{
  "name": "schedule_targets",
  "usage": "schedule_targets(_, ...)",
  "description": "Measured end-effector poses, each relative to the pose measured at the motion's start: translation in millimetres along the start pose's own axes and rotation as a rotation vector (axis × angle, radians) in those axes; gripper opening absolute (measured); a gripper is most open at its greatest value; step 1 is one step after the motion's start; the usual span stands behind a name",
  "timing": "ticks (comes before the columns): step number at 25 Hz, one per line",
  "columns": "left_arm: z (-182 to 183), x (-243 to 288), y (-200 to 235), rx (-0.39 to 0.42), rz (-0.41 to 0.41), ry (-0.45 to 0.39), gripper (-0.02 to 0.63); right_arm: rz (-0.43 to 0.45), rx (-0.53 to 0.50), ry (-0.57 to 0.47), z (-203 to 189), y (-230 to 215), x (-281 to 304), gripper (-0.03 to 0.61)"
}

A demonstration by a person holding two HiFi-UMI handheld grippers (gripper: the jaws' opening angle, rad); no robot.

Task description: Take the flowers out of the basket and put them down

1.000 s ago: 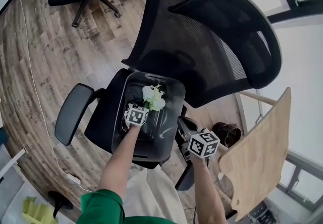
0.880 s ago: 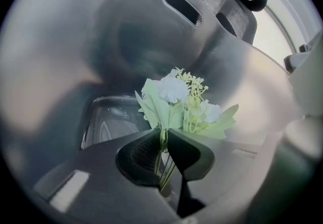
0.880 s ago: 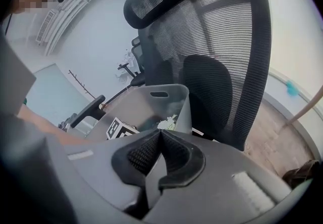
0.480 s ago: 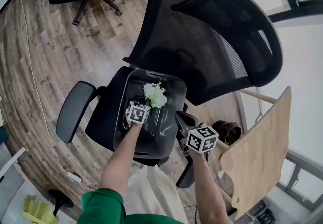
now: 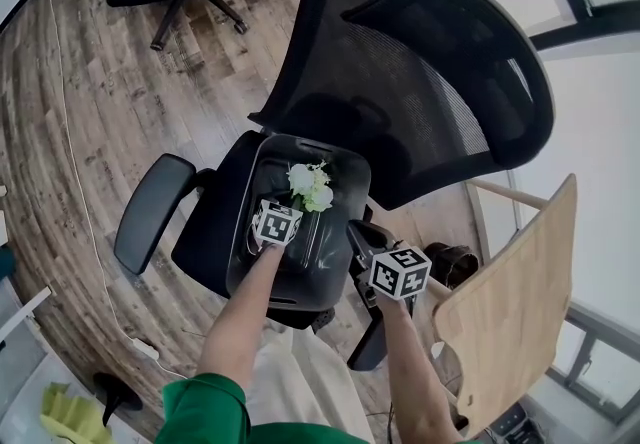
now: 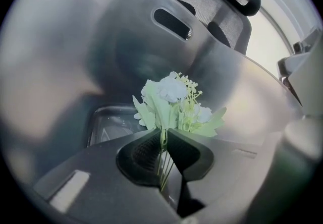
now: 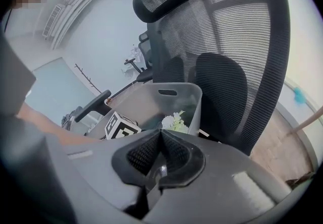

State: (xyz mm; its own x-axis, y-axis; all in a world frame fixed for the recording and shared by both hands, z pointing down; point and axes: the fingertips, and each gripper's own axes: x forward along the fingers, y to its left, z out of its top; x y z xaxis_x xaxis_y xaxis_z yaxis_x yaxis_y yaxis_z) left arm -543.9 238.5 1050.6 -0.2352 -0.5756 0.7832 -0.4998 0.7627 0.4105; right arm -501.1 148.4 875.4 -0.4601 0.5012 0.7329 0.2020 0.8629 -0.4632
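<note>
Very little has shifted over the last second, and that matters for the task. The left tool (image 6: 164,136) reaches down into the grey basket (image 5: 343,250), which stands on the seat of a black mesh office chair (image 5: 430,52). Its jaws are clamped on the thin green stems of the flowers (image 6: 174,96). The stems run between the ribbed pads, and the white blooms and pale leaves fan out just above the tips.

Set against the two earlier head views, the bouquet sits in the same spot inside the basket, toward its far end and below the rim. The tool's marker cube also lies at the same place, over the basket's middle. So the grip looks made but the lift has not begun: the flowers are held, yet they are still within the basket's walls.

To the right of the basket, the right tool (image 5: 360,235) waits just outside the right-hand wall. Its jaws are pressed together with nothing between them. It has barely moved in that second and is apart from the flowers. Whether it touches the basket's wall I cannot tell.

The next step is probably to raise the left tool until the blooms clear the basket's rim. Stems this thin could pivot or slip in the pinch, so a steady, upright lift seems wise. No resting place outside the basket is marked out yet.
</note>
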Motion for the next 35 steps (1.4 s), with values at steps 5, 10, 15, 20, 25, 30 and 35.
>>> schedule_targets(5, 10.1, -15.0, -7.6, -0.008, -0.002, -0.03, 0.058, 0.013, -0.022, -0.009, 6.6, 10.1, -6.3, 0.006)
schedule_targets(10, 31.0, -36.2, -17.8, 0.012, 0.002, -0.094, 0.058, 0.022, -0.051, -0.029, 15.9, 20.2, -19.4, 0.006)
schedule_targets(15, 50.3, -64.1, -28.3, 0.018, 0.007, -0.142, 0.058, 0.022, -0.072, -0.043, 24.4, 31.7, -34.4, 0.006)
schedule_targets(20, 72.6, -93.3, -47.2, 0.041, 0.0, -0.181, 0.058, -0.001, -0.09, -0.037, 31.0, 37.1, -48.1, 0.006)
schedule_targets(25, 97.4, -127.5, -72.3, 0.056, -0.012, -0.241, 0.058, -0.022, -0.105, -0.055, 46.8, 42.8, -66.8, 0.006)
schedule_targets(30, 113.5, -168.2, -100.0, 0.092, -0.032, -0.277, 0.057, -0.029, -0.116, -0.094, 60.3, 57.3, -88.2, 0.006)
schedule_targets(35, 136.6, -211.6, -137.5, 0.16, -0.049, -0.317, 0.057, -0.038, -0.117, -0.158, 74.4, 67.6, -127.5, 0.006)
